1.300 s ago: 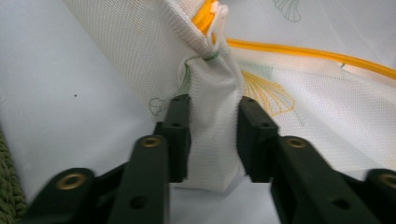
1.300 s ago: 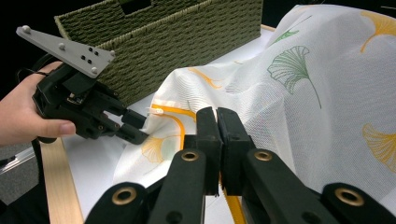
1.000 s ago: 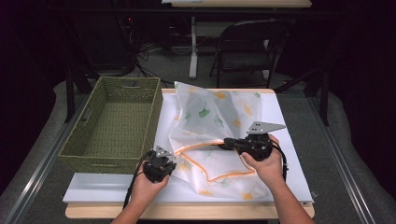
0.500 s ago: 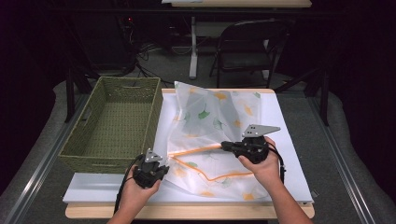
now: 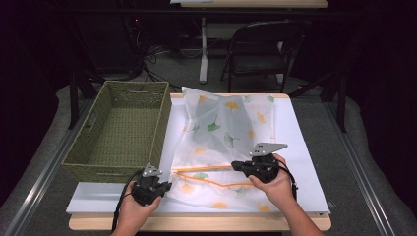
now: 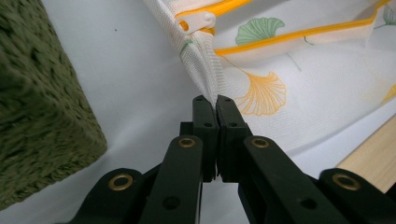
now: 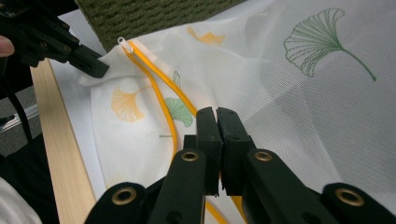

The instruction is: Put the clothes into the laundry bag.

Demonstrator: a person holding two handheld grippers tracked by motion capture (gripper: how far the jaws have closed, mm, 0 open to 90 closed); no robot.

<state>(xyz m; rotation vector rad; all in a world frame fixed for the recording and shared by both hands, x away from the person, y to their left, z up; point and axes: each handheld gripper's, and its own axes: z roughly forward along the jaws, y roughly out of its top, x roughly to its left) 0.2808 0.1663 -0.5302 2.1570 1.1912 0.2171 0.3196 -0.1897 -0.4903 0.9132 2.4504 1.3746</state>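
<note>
On the worktop (image 5: 305,147), beside the green basket (image 5: 123,130), lies the mesh laundry bag (image 5: 221,132) with its orange zipper (image 5: 206,169) toward the person. Since a second ago the left gripper (image 5: 164,186), clamped on the bag's corner, has pulled leftward, stretching the zipper line taut. The right gripper (image 5: 237,165) is clamped at the zipper; whether it pinches the slider is hidden behind its jaws.

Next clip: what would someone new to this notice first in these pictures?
Most eye-catching is the white mesh bag printed with ginkgo leaves, spread across the white board in the middle of the table, its orange zipper gaping open near the front edge. Each hand-held gripper pinches it: the left hand-held gripper shut on the corner beside the zipper pull, the right hand-held gripper shut at the zipper's other end. A green woven basket sits empty at the left.
</note>
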